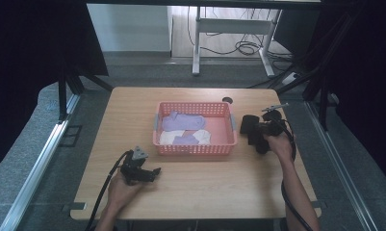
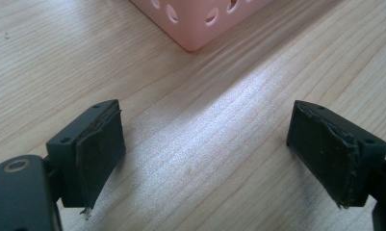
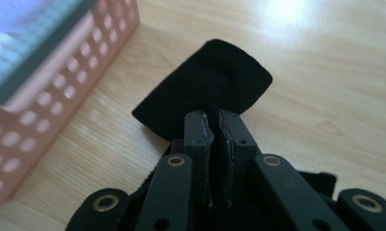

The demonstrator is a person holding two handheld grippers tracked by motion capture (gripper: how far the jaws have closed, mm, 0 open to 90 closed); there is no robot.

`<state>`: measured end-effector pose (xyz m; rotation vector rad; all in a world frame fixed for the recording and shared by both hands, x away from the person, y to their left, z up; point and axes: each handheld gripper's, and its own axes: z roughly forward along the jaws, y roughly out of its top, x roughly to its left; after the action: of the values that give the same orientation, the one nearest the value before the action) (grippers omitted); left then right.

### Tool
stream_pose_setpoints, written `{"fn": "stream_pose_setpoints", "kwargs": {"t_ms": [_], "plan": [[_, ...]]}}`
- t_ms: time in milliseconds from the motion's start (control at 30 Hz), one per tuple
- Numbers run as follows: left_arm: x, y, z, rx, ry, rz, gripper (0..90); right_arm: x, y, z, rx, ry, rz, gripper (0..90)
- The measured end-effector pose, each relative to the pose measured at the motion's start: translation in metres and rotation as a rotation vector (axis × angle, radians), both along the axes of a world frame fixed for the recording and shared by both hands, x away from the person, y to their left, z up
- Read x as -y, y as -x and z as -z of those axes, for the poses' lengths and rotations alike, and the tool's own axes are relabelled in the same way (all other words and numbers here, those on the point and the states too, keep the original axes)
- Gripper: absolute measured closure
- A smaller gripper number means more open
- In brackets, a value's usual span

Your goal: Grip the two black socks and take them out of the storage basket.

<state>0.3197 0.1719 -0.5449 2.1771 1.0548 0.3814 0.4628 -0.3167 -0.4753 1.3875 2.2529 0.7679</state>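
Your right tongs [image 3: 214, 126] are clamped narrow on a black sock [image 3: 207, 94], pinching a fold of the fabric between the pads while the rest of it spreads flat on the worktop [image 3: 325, 72] in front of the jaws, just beside the side wall of the pink basket [image 3: 46, 96]. From above, that black sock [image 1: 249, 126] lies at the right end of the basket [image 1: 195, 148], under your right hand [image 1: 279, 144], close to the basket but outside it. Your left tongs [image 2: 205, 144] stand wide with nothing between them, the two worn pads well apart over bare wood, and a corner of the pink basket [image 2: 200, 24] sits ahead of them; in the high view the left tongs [image 1: 154, 172] rest low on the worktop [image 1: 205, 192] in front of the basket's near left corner, in your left hand [image 1: 121, 190]. No brand, label or writing can be read on anything here. By count: one perforated pink basket, one black sock outside it, and inside it a heap of light fabric pieces, one purple sock [image 1: 183, 121] on top toward the back, a smaller purple piece [image 1: 186, 140] near the front, and white fabric [image 1: 202, 136] under and beside it; how many separate white pieces there are you cannot tell from this height. There are two tongs, one in each hand, each trailing one black cable [image 1: 104, 192].
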Motion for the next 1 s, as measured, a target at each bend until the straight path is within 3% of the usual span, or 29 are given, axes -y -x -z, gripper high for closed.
{"fn": "stream_pose_setpoints", "kwargs": {"t_ms": [200, 633, 1000], "plan": [[0.0, 0.0, 0.0, 0.0, 0.0, 0.0, 12.8, 0.002, -0.001, 0.007, -0.017, -0.011, 0.01, 78.9], [0.0, 0.0, 0.0, -0.001, 0.0, 0.0, 12.8, 0.0, 0.003, -0.016, 0.041, -0.034, 0.008, 44.7], [0.0, 0.0, 0.0, -0.001, -0.003, 0.003, 12.8, -0.008, 0.014, -0.037, 0.073, -0.032, -0.037, 31.4]]}}
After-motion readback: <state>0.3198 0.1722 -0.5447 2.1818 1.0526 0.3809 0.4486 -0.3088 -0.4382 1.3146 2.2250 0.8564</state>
